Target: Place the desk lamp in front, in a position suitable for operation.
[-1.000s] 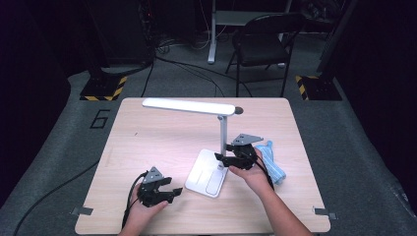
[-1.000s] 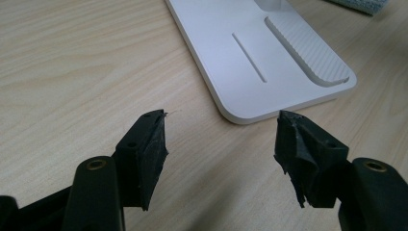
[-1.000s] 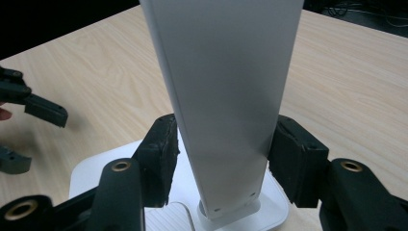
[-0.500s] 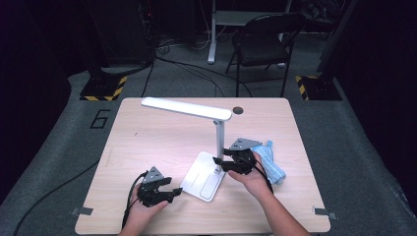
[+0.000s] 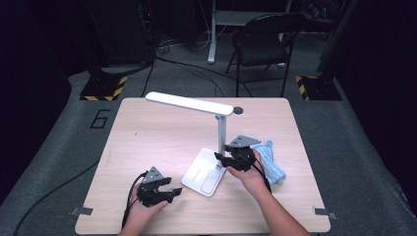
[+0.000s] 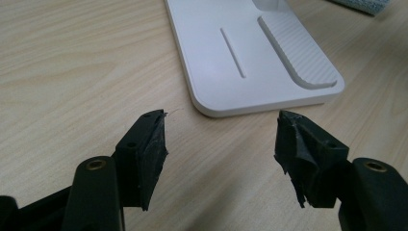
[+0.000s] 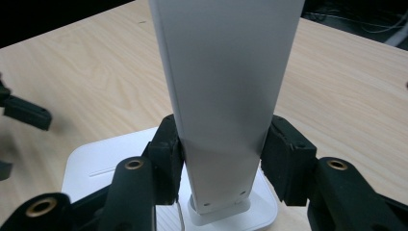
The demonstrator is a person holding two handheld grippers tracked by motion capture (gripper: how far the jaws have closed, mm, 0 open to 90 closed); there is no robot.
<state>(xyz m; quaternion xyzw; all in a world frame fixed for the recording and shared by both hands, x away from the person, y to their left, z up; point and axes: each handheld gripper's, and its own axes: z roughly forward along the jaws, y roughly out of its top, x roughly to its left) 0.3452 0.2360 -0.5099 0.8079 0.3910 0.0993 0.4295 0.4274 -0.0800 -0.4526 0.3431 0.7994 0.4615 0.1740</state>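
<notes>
A white desk lamp stands mid-table, with a long head point(image 5: 189, 104), an upright post point(image 5: 221, 135) and a flat base point(image 5: 204, 171). My right gripper point(image 5: 220, 160) comes in from the right at the foot of the post. Its jaws have just been closing with the post point(image 7: 226, 86) between them, and both pads now press its sides, so my right gripper point(image 7: 221, 159) is shut on it. My left gripper point(image 5: 172, 191) rests low near the table's front, left of the base. Its jaws point(image 6: 221, 154) stand open with nothing between them, facing the base's near corner point(image 6: 255, 53).
A blue and white bundle point(image 5: 269, 160) lies just right of my right hand. A small dark round spot point(image 5: 238, 110) sits on the wooden tabletop point(image 5: 147, 142) behind the lamp. A black chair point(image 5: 265, 42) stands beyond the far edge.
The right gripper's jaws have closed in onto the lamp post. The left gripper has kept still.
</notes>
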